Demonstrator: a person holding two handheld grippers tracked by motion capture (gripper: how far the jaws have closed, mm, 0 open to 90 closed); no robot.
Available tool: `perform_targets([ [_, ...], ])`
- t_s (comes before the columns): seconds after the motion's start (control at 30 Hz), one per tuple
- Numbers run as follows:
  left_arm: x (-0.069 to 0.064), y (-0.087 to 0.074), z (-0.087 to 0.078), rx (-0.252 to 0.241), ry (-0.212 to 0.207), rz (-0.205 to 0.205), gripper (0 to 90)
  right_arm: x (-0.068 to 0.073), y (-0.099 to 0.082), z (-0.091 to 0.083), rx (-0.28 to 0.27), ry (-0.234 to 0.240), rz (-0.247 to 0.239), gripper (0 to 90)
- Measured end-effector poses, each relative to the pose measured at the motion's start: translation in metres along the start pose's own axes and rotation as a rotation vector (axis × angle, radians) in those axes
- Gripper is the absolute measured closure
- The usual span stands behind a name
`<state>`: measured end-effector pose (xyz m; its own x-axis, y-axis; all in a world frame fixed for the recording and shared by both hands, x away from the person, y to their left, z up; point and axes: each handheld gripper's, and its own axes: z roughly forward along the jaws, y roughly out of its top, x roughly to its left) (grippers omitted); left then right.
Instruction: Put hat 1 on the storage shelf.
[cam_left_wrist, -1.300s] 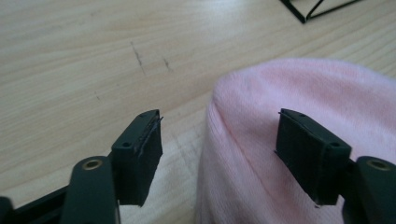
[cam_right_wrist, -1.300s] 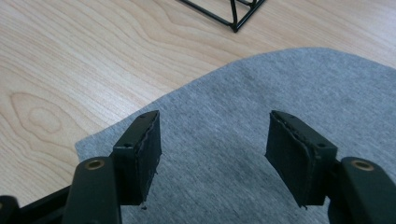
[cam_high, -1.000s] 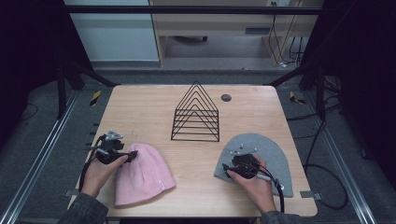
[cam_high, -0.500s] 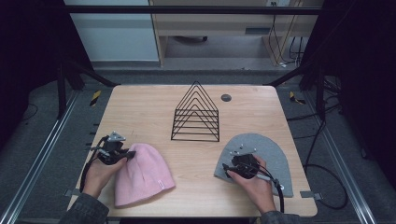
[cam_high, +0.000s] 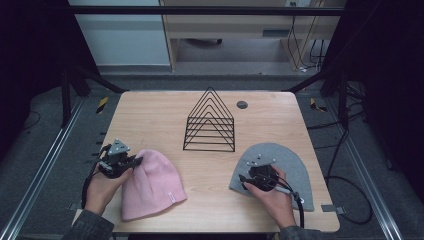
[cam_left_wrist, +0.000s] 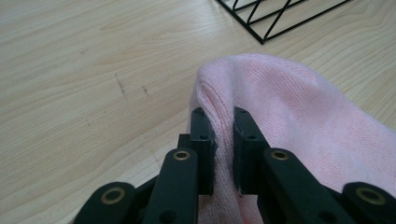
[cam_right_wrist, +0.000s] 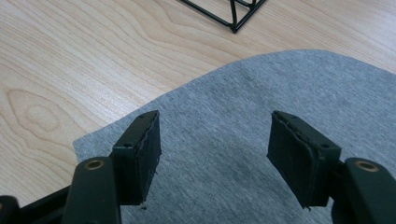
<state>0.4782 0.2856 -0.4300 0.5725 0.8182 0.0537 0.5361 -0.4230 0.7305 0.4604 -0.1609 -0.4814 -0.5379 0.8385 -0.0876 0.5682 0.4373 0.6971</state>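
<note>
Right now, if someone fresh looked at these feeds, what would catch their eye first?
Probably the pink beanie at the table's near left, its edge pinched into a fold by the left hand-held gripper, whose jaws have just been closing on it. Next, the grey beanie at the near right, with the right hand-held gripper open over it. The black wire rack stands mid-table behind them.

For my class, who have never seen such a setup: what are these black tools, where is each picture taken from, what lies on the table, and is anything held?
A person holds a hand-held gripper in each hand. The high view looks down on the wooden table; each gripper view looks along one tool's jaws. On the table lie a pink beanie, a grey beanie and a black wire rack. The left hand-held gripper has just closed and pinches the pink beanie's edge. The right hand-held gripper is open over the grey beanie.
</note>
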Motion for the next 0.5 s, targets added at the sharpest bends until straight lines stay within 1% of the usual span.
perform_targets([
  [0.03, -0.002, 0.001, -0.002, -0.007, -0.003, 0.001, 81.0, 0.000, 0.000, 0.000, -0.001, -0.001, 0.000, 34.4],
  [0.1, -0.004, 0.003, -0.006, -0.014, -0.004, 0.020, 81.3, 0.000, 0.000, -0.001, -0.004, -0.005, -0.002, 34.6],
  [0.27, -0.013, 0.010, -0.020, -0.046, -0.016, 0.048, 81.9, -0.001, -0.001, -0.003, -0.012, -0.010, -0.006, 35.4],
  [0.3, -0.013, 0.010, -0.020, -0.046, -0.016, 0.048, 81.9, -0.001, -0.001, -0.003, -0.012, -0.010, -0.006, 35.4],
  [0.33, -0.018, 0.015, -0.025, -0.057, -0.016, 0.067, 82.0, 0.000, -0.001, -0.004, -0.017, -0.007, 0.003, 35.7],
  [0.37, -0.018, 0.015, -0.025, -0.057, -0.016, 0.067, 82.0, 0.000, -0.001, -0.005, -0.022, -0.002, 0.011, 36.0],
  [0.4, -0.020, 0.019, -0.028, -0.065, -0.019, 0.082, 82.0, 0.000, -0.001, -0.005, -0.022, -0.002, 0.011, 36.0],
  [0.43, -0.025, 0.025, -0.033, -0.073, -0.021, 0.101, 82.0, 0.002, -0.001, -0.007, -0.033, 0.000, 0.005, 36.0],
  [0.5, -0.026, 0.028, -0.035, -0.082, -0.024, 0.105, 82.1, 0.002, 0.001, -0.010, -0.056, 0.005, 0.005, 36.1],
])
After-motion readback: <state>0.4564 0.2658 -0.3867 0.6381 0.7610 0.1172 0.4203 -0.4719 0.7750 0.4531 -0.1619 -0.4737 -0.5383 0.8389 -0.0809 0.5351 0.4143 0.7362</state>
